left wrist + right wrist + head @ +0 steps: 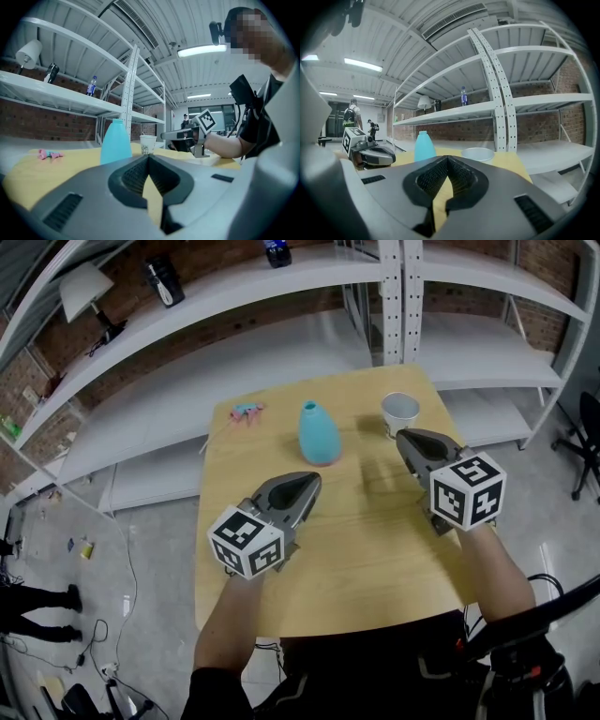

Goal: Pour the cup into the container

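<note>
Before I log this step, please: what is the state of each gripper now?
Left gripper: closed, holding nothing.
Right gripper: closed, holding nothing.

cup (400,412) contents: unreadable | pink item (247,412): too small | shelf bottle (277,251): cropped by top edge

The surface (356,549) is seen steeply from above by the head camera. Low, near-level views are taken along the left hand-held gripper (312,480) and right hand-held gripper (405,437); the blue bottle (319,432) and white cup (400,412) are shared by all three.
</note>
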`<action>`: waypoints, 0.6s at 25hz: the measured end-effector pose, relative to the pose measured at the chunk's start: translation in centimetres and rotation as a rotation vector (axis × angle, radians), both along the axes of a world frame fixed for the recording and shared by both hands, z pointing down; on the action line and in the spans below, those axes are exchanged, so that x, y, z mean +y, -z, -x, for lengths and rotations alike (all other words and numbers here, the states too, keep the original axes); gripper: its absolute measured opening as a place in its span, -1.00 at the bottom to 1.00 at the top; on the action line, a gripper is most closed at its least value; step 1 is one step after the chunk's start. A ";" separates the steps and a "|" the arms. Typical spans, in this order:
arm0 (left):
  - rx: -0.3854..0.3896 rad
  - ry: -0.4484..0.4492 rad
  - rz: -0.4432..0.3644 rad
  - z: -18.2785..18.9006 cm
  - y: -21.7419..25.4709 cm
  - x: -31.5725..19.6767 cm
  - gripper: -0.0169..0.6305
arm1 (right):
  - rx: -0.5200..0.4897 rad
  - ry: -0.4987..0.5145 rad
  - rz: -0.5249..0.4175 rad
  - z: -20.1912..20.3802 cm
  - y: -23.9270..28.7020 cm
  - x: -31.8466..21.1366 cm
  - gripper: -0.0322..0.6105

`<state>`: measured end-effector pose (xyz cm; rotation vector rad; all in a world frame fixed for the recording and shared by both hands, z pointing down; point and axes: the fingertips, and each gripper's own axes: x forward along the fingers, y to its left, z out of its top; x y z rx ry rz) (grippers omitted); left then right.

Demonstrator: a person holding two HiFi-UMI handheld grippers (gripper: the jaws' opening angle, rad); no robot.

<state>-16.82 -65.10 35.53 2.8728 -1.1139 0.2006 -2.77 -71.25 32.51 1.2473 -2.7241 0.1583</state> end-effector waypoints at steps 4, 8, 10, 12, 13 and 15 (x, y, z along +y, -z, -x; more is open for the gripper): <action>0.008 0.020 -0.005 0.1 0.5 0.3 -0.95 | -0.028 0.004 -0.006 0.1 0.8 1.0 -0.89; -0.026 0.040 -0.073 0.1 2.9 1.1 -0.95 | -0.044 0.026 -0.023 0.0 1.5 2.8 -0.89; -0.033 0.049 -0.117 -0.1 4.7 2.3 -0.95 | -0.051 0.039 -0.038 -0.1 2.1 3.9 -0.89; -0.014 0.057 -0.141 -0.5 6.2 4.4 -0.95 | -0.059 0.056 -0.045 -0.1 2.5 5.8 -0.89; -0.003 0.064 -0.150 -0.7 6.8 5.6 -0.95 | -0.061 0.065 -0.048 -0.2 2.7 6.9 -0.89; 0.013 0.086 -0.171 -1.3 7.8 8.2 -0.95 | -0.059 0.074 -0.059 -0.5 3.2 9.0 -0.89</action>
